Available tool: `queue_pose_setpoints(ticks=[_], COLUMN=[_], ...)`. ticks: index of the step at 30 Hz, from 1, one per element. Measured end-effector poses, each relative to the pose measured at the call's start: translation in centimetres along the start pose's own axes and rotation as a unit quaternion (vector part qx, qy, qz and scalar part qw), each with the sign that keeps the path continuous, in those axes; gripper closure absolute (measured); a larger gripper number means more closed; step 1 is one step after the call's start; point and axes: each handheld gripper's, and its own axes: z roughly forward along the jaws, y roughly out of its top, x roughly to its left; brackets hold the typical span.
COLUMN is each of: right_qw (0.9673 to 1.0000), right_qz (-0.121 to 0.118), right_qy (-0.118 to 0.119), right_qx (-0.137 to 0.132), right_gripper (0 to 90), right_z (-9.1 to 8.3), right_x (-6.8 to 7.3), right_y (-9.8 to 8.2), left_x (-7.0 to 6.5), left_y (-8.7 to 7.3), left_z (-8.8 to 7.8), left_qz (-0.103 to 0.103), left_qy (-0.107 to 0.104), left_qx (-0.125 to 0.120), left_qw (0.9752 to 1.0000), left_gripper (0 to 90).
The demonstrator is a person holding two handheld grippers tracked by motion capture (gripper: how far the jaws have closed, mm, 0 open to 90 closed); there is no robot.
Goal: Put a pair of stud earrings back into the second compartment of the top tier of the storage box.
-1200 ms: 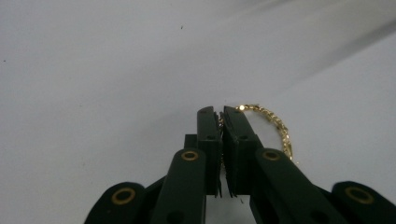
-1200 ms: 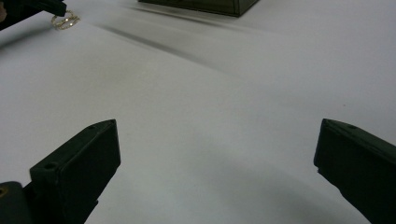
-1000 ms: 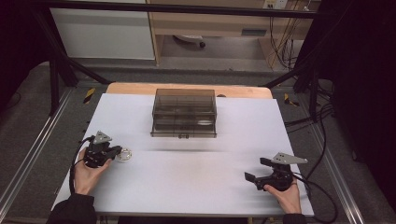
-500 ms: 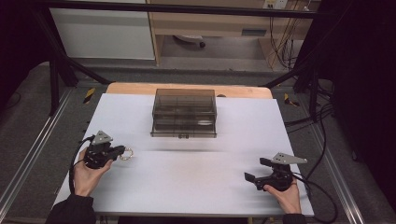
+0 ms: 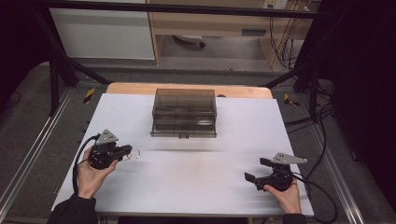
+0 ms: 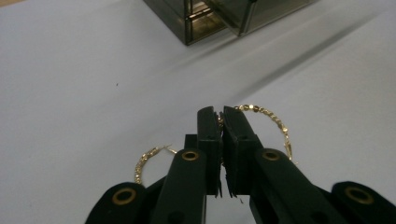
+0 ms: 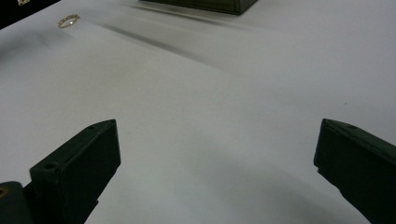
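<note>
The left claw [image 6: 221, 122] is clamped on a gold beaded hoop earring [image 6: 273, 122], its 2 jaws pressed together on the wire with the hoop arching out to either side. In the high view this claw [image 5: 127, 151] sits near the left edge of the white counter [image 5: 196, 182], the earring [image 5: 134, 153] at its tip, well apart from the smoky clear drawer box [image 5: 184, 113] standing at the far middle of the counter. The right claw [image 5: 252, 176] rests near the right front corner, its jaws wide apart with nothing between them. From the right gripper view the earring [image 7: 68, 20] appears far off at upper left.
</note>
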Motion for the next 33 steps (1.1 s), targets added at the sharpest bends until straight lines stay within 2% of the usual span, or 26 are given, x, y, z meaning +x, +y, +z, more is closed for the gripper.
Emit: queue_pose_setpoints(ticks=[10,19,32,33], right_qw=[1.0000,1.0000,1.0000,1.0000], right_qz=[-0.001,-0.002,-0.002,-0.003], right_qy=[0.000,0.001,0.000,0.001], right_qx=[0.003,0.004,0.004,0.004], right_gripper=[1.1,1.0,0.9,0.9], right_z=[0.1,0.1,0.1,0.1], right_x=[0.0,0.0,0.0,0.0], right_y=[0.0,0.0,0.0,0.0], left_x=[-2.2,-3.7,-4.7,-4.9], left_y=[1.9,3.9,6.3,6.4], left_z=[0.0,0.9,2.1,2.0], left_qz=[0.025,0.041,0.044,0.030], left_qy=[-0.020,-0.032,-0.039,-0.036], left_qx=[-0.008,-0.010,-0.012,-0.002], left_qw=[0.9994,0.9986,0.9982,0.9989], left_gripper=[85.6,85.6,85.6,85.6])
